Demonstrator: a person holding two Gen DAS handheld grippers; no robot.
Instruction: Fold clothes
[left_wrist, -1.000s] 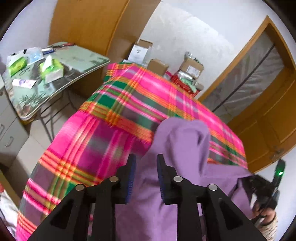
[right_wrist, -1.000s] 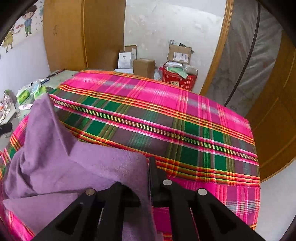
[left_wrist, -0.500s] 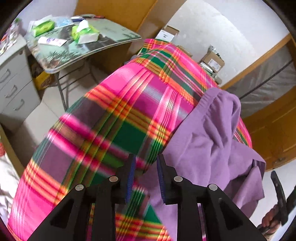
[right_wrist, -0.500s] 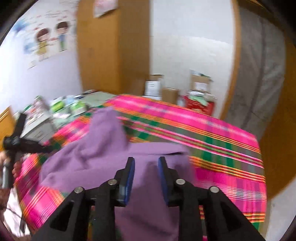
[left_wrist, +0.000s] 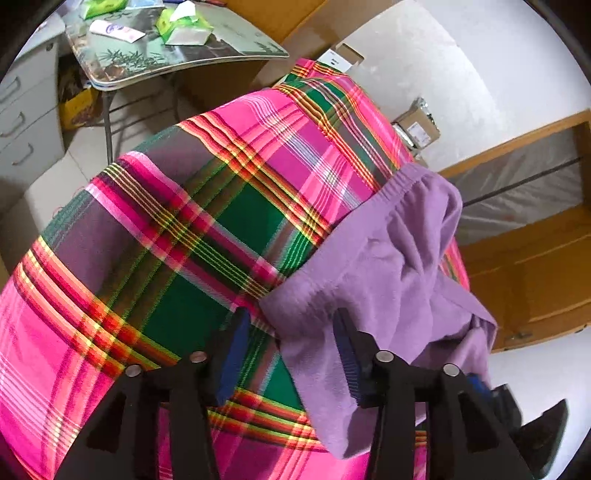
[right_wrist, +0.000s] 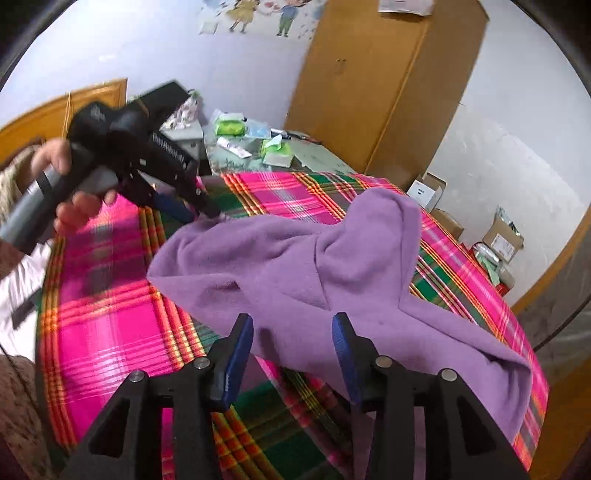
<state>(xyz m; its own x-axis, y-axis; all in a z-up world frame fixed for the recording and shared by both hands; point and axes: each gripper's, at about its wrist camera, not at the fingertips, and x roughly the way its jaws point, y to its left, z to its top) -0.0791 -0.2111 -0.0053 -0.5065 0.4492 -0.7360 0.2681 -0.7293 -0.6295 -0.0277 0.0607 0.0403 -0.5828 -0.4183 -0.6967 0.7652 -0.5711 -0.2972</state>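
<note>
A purple fleece garment (left_wrist: 384, 266) with an elastic waistband lies crumpled on a bed covered by a pink, green and orange plaid blanket (left_wrist: 177, 236). My left gripper (left_wrist: 291, 332) is open, its jaws wide apart over a corner of the garment. In the right wrist view the garment (right_wrist: 295, 258) spreads across the blanket (right_wrist: 103, 317). My right gripper (right_wrist: 291, 336) is open and empty just above its near edge. The left gripper (right_wrist: 192, 206) shows there at the garment's far corner, held by a hand.
A side table (left_wrist: 177, 55) with tissue packs and tubes stands beside the bed, next to grey drawers (left_wrist: 26, 122). A wooden wardrobe (right_wrist: 373, 81) stands behind. Cardboard boxes (right_wrist: 498, 240) sit on the floor by the far wall. A wooden door frame (left_wrist: 535, 258) is at the right.
Both grippers have opened and let go of the purple garment, which now lies on the blanket. The right gripper has swung left, bringing the left gripper and hand into its view.
</note>
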